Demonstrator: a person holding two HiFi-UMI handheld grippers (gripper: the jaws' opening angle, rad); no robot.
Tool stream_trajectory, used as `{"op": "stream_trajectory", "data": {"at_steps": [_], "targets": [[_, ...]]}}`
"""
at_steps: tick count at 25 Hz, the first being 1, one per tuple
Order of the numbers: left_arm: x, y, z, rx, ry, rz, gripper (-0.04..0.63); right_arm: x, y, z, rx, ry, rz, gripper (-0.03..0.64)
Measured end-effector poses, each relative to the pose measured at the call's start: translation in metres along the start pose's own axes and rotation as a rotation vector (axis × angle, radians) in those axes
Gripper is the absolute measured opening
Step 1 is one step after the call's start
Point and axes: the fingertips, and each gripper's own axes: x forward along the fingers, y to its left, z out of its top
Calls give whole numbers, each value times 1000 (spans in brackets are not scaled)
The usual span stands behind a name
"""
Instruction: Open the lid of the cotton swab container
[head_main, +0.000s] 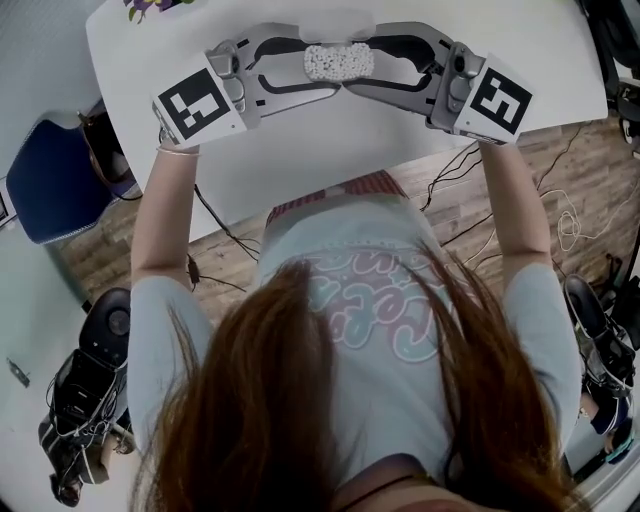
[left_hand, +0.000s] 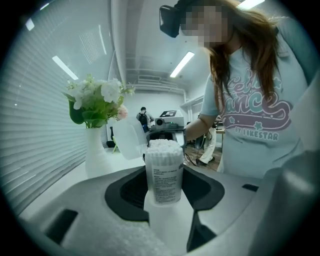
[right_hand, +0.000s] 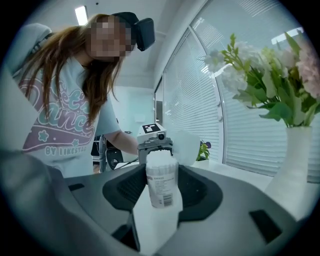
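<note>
At twelve o'clock in the head view, the clear cylindrical plastic cotton swab container (head_main: 338, 62) shows only its packed white tips against the white table (head_main: 300, 150). The left gripper (head_main: 312, 68) clamps it from nine o'clock and the right gripper (head_main: 368, 68) from three. The gripper views add its printed label and the translucent round lid (left_hand: 129, 140) (already flipped open), tilted at ten o'clock of the rim, near a smooth white vase (left_hand: 96, 155) of flowers
</note>
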Motion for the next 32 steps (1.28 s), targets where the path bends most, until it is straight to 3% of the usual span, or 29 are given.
{"op": "stream_trajectory", "data": {"at_steps": [14, 32], "targets": [[19, 11, -56, 4, 159, 14, 190, 11, -15, -53, 0, 96, -3, 201], [29, 16, -94, -27, 324, -1, 190, 17, -25, -89, 32, 180, -33, 202]]}}
